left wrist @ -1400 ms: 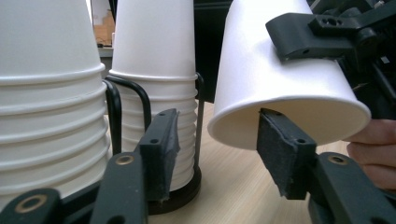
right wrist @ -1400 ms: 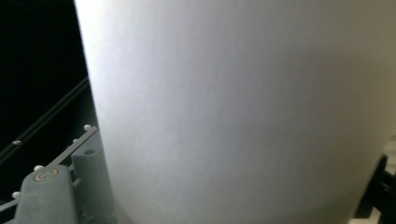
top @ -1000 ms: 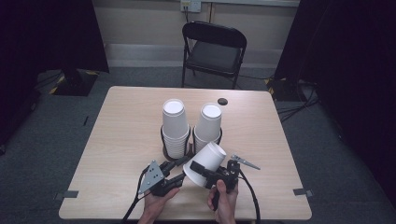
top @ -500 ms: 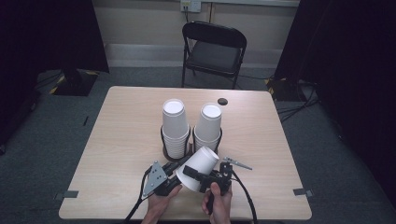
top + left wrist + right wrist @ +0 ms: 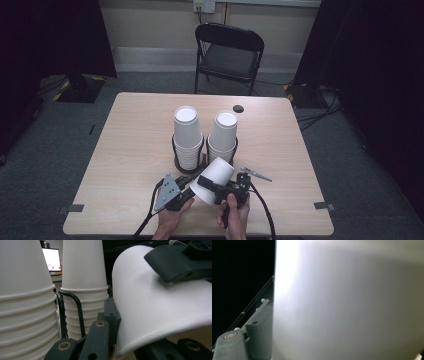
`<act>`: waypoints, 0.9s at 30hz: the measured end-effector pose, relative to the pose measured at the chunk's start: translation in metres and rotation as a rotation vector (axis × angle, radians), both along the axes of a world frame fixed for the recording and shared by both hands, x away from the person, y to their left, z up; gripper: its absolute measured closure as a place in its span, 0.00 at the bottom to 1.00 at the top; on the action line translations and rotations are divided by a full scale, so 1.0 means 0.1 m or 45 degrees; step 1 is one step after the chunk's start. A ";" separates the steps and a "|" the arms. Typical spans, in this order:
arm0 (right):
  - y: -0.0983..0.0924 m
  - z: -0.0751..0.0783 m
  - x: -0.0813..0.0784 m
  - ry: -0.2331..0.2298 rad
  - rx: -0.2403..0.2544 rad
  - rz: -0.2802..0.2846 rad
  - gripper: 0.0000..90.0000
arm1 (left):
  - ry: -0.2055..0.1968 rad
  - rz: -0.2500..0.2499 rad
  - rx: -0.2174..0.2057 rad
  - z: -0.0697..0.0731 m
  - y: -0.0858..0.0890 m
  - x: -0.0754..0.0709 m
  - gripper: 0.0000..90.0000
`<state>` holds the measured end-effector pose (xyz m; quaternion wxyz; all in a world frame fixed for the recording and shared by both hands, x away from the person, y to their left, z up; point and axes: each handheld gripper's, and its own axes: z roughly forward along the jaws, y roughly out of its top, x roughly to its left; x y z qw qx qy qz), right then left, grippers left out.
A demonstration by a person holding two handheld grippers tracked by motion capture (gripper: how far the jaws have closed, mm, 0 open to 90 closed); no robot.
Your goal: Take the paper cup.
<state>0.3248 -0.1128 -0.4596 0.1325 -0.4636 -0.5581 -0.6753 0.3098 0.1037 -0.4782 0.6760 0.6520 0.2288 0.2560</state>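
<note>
Compared with a second ago, the loose paper cup point(image 5: 212, 180) has come down and toward the person, away from the two stacks; both hands have pulled back toward the near edge of the worktop point(image 5: 135, 150). The stacks and holder have not moved.

Right hand-held gripper point(image 5: 216, 189) is clamped on the cup's wall near the rim, one jaw lying over the outside; the cup is tilted, base up toward the stacks, mouth down-left toward the person. In the left gripper view the cup point(image 5: 160, 307) sits just beside the left jaws with the right gripper's black jaw point(image 5: 175, 262) pressed on top. In the right gripper view the cup's white wall point(image 5: 352, 300) is right against the lens.

Left hand-held gripper point(image 5: 187, 181) points at the cup's rim from the left, jaws at the rim; cannot tell if it grips or is released.

Left stack point(image 5: 187, 135) and right stack point(image 5: 222, 134) stand upright in a black wire holder point(image 5: 176, 150) mid-worktop. Small dark disc point(image 5: 238, 108) near the far edge. Black folding chair point(image 5: 229, 55) behind the worktop.
</note>
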 end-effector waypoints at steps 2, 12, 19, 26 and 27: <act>-0.01 0.00 0.01 -0.001 -0.006 -0.008 0.12 | 0.010 -0.006 0.003 0.00 0.00 0.00 0.95; -0.06 0.03 0.04 -0.011 -0.024 -0.042 0.13 | 0.088 -0.061 -0.006 -0.03 0.05 -0.01 0.95; -0.11 0.05 0.07 -0.023 -0.027 -0.079 0.15 | 0.136 -0.115 -0.003 -0.04 0.12 0.00 0.95; -0.15 0.07 0.10 -0.038 -0.040 -0.103 0.15 | 0.172 -0.136 0.013 -0.03 0.15 -0.01 0.95; -0.15 0.08 0.10 -0.037 -0.047 -0.111 0.15 | 0.173 -0.142 0.027 -0.03 0.15 -0.01 0.95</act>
